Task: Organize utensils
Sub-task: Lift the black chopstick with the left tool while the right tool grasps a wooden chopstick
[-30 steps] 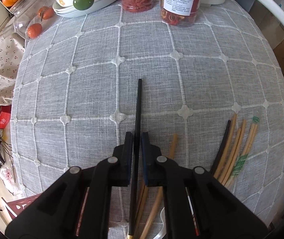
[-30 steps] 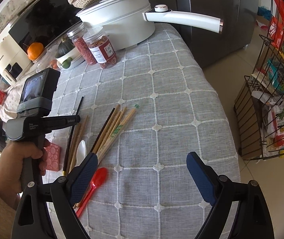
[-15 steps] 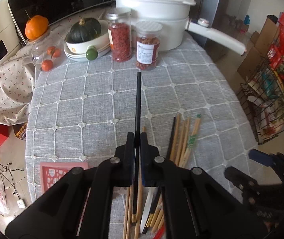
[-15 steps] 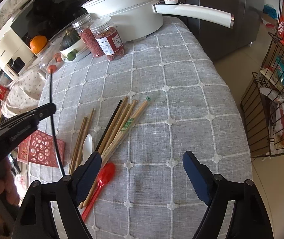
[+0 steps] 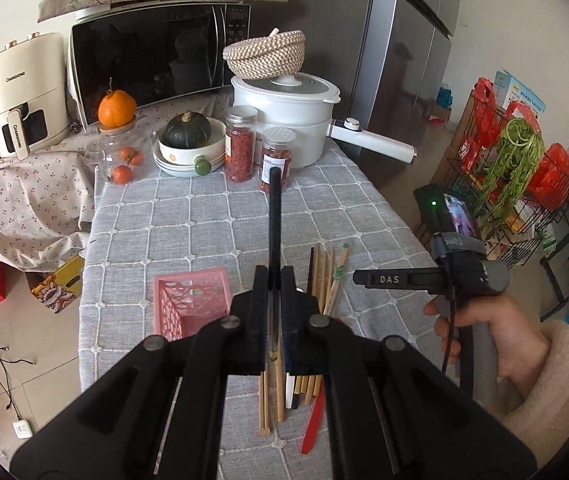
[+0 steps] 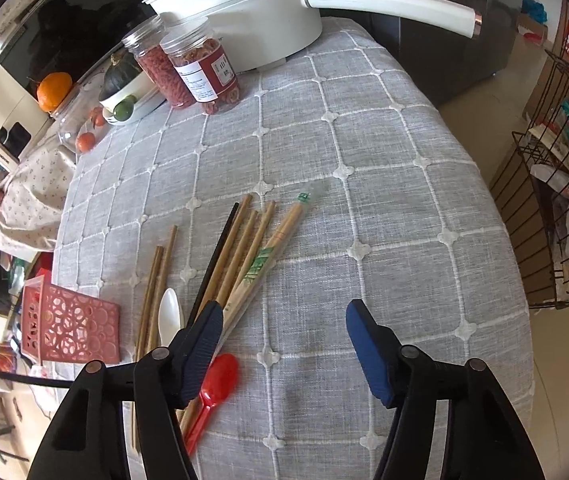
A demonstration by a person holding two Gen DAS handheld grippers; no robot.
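Note:
My left gripper is shut on a black chopstick and holds it lifted high above the table, pointing forward. Below it lie several wooden chopsticks, a red spoon and a pink basket on its side. My right gripper is open and empty, low over the table. Beside its left finger lie wooden chopsticks, another black chopstick, a white spoon, the red spoon and the pink basket.
A white pot with a long handle, two jars, a bowl with a squash and a glass jar of fruit stand at the table's far end. A wire rack stands right of the table.
My left gripper rose and tilted up with the black chopstick, from close over the cloth to high above the table. My right gripper moved a little forward, still open.

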